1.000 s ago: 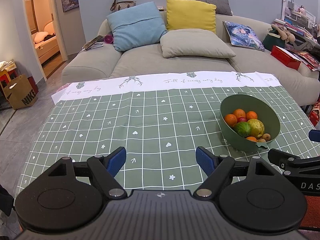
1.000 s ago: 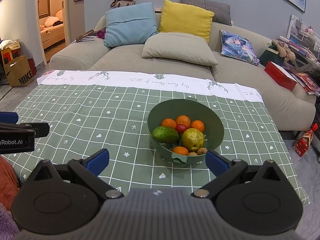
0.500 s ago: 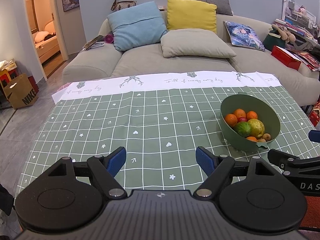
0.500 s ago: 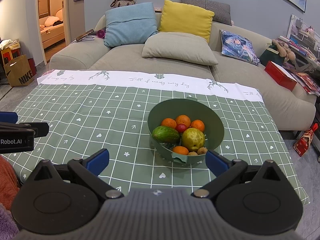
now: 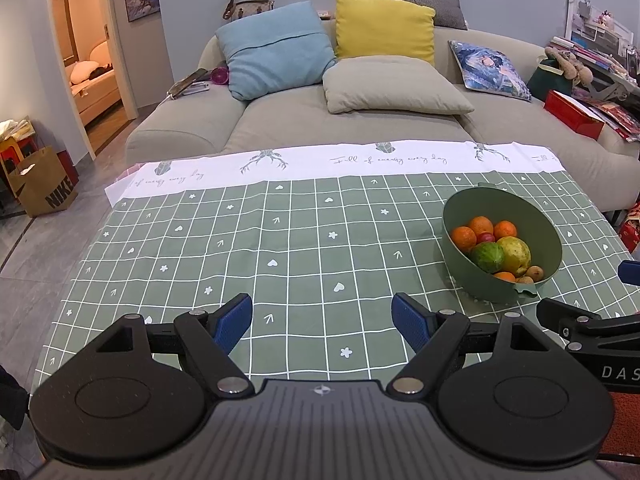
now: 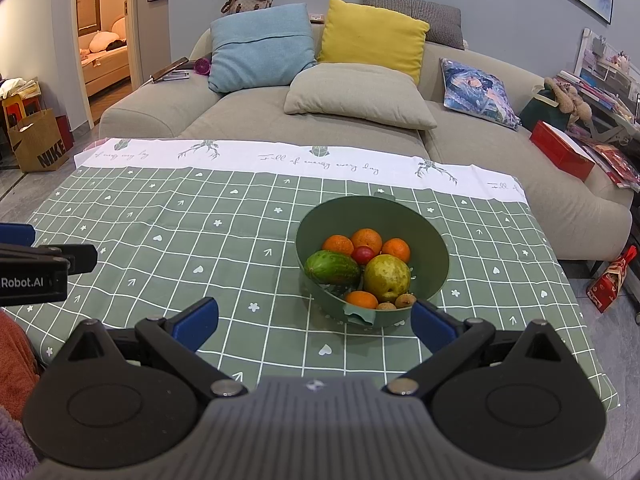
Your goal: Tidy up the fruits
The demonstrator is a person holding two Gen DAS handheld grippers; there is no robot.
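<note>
The table is covered with a green checked tablecloth (image 6: pixel 192 240) that has a white border along the far edge. A green bowl (image 6: pixel 434 258) stands directly on the cloth, toward the right side of the table. The rest of the cloth shows only its printed pattern.

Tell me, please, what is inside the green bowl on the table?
The green bowl holds four oranges, a small red fruit, a green cucumber-like fruit, a yellow-green pear and two small brown fruits. Anything beneath this pile is hidden.
</note>
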